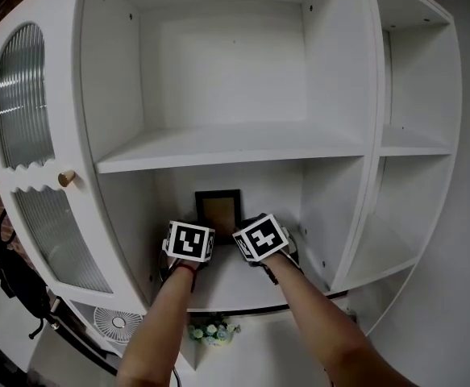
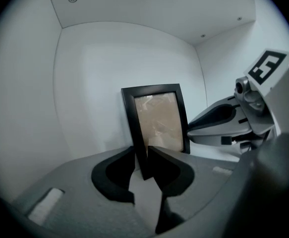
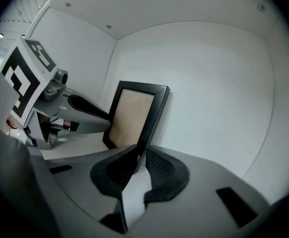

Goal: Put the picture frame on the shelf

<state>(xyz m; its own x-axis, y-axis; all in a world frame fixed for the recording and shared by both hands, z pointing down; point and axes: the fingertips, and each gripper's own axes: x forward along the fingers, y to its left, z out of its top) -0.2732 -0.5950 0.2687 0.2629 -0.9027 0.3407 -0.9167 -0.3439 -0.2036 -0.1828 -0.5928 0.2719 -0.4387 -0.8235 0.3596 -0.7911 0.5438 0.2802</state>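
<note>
I'm reading the grips from the gripper views, since the head view is hiding both sets of jaws behind the marker cubes. In its own view my left gripper (image 2: pixel 143 163) is pinching the left edge of the black picture frame (image 2: pixel 156 125), with the pads pressing on both faces. My right gripper (image 3: pixel 140 158) is clamping the frame's right edge the same way. Each gripper view is also catching the other gripper reaching in from the side.

Only the head view is giving me the whole white cabinet (image 1: pixel 339 71). The frame (image 1: pixel 218 208) is standing upright on the cabinet's lower shelf (image 1: pixel 247 287), towards the back of that compartment, and close to the back wall. Whether it is touching that wall I cannot tell. Both of my forearms are reaching into that same compartment. The compartment above the upper shelf board (image 1: pixel 235 147) is holding nothing, and so are the narrow side compartments (image 1: pixel 412 143) at the cabinet's right. The ribbed glass door (image 1: pixel 25 95) with its small knob (image 1: pixel 66 178) is hanging open at the cabinet's left. Below the cabinet I'm seeing a small fan (image 1: pixel 118 323) and a bunch of flowers (image 1: pixel 210 329).
</note>
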